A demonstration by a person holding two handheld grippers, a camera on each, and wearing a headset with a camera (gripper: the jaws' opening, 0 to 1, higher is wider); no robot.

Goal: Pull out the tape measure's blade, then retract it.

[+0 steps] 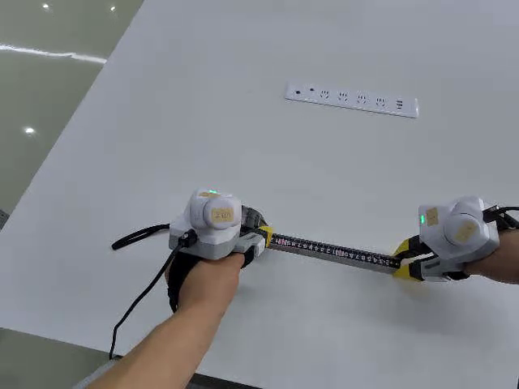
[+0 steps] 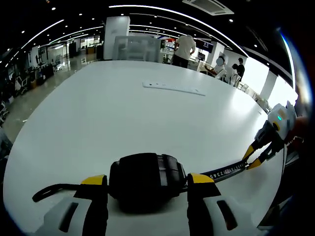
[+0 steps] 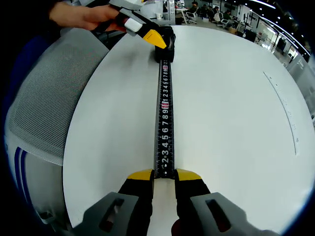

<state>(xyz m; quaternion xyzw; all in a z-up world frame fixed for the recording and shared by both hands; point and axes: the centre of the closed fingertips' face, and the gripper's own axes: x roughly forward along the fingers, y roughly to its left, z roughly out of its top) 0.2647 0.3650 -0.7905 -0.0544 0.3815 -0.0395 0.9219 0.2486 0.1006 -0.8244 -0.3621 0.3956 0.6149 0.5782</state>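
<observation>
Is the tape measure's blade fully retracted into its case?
No, the blade stretches out from the case in the left hand-held gripper to the right hand-held gripper, which grips its tip.

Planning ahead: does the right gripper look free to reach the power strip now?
Probably not yet: the right gripper is shut on the blade. Otherwise bare table lies between it and the power strip.

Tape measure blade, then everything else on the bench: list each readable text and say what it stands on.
"2 3 4 5 6 7 8 9": on the blade, in the right gripper view, counting away from the right gripper.
Red figure after the 9: blurred, not readable.
Digits farther along the blade, towards the case: too small to read.
Power strip: markings too small to read.
</observation>
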